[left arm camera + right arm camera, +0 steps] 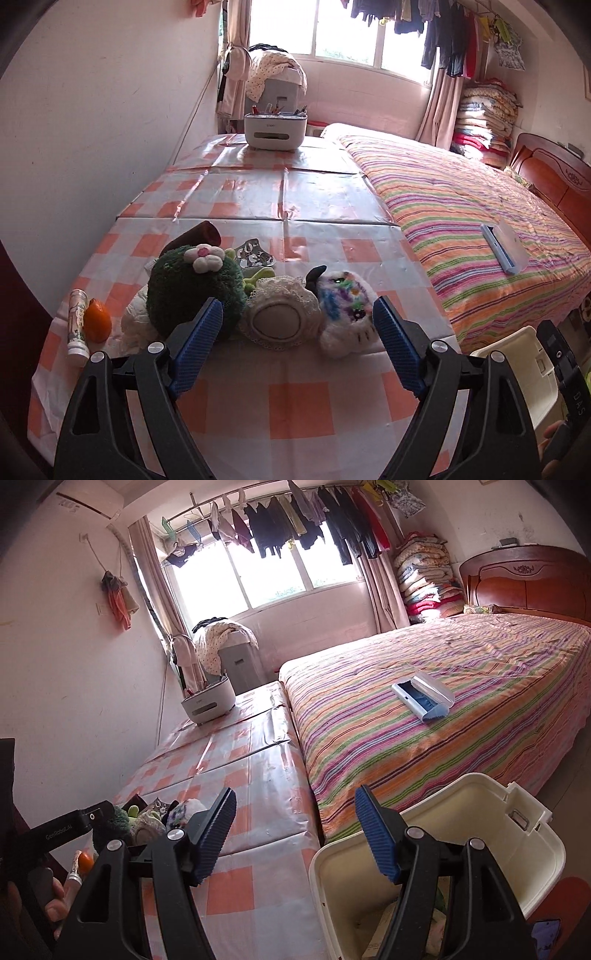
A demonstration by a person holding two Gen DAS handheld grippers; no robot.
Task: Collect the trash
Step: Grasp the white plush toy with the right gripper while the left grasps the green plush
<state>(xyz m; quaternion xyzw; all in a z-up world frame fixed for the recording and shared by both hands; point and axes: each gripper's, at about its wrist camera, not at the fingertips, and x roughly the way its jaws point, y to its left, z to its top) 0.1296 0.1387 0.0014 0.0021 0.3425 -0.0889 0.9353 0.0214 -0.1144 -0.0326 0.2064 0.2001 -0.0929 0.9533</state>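
Observation:
A pile lies on the checkered table (295,406): a green plush (192,288) with a white flower, a lace-edged round pad (279,317), a fluffy white multicolour item (347,306), crumpled white paper (138,325), a silver foil wrapper (253,254), a tube (75,325) and an orange piece (96,320). My left gripper (295,321) is open and empty, just in front of the pile. My right gripper (295,821) is open and empty, above the near rim of a cream bin (480,834) beside the table. The pile shows in the right wrist view (147,818).
A white organizer box (275,129) stands at the table's far end. A striped bed (480,229) runs along the table's right side with an open blue case (504,247) on it. The wall is on the left. The bin (517,365) stands at the table's right corner.

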